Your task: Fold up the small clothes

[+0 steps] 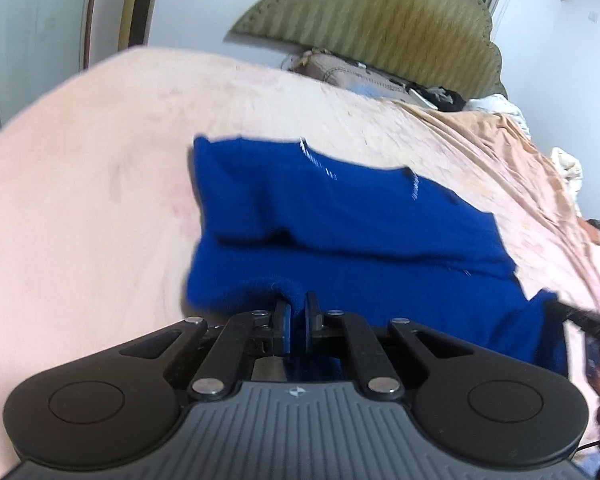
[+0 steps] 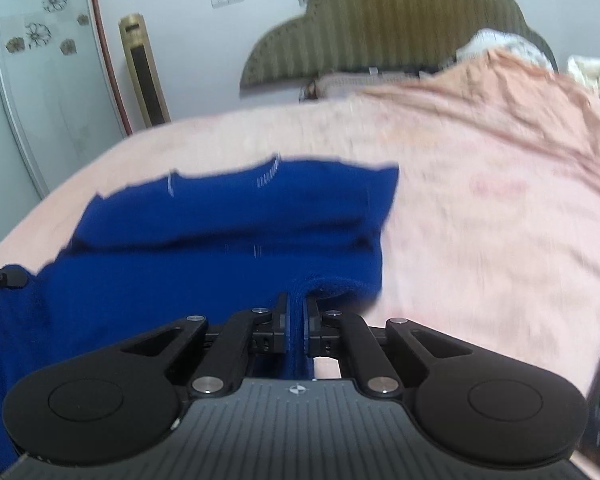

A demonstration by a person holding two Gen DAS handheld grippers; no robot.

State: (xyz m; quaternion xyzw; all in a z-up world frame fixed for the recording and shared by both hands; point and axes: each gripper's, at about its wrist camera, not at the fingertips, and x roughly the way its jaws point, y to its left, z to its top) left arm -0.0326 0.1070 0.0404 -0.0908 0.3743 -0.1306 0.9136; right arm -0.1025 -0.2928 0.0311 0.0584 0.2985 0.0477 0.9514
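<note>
Bed (image 1: 80,184) (image 2: 480,220): pink sheet, filling most of both views. Headboard (image 1: 380,16) (image 2: 400,28): olive, scalloped, at the far end against the wall. Blue garment (image 1: 340,220) (image 2: 220,220): spread across the middle of the bed, near edge lifted and doubled over itself. Left claw (image 1: 297,310): clenched on a pinch of the garment's near left edge. Right claw (image 2: 297,310): clenched on the near right edge.
</note>
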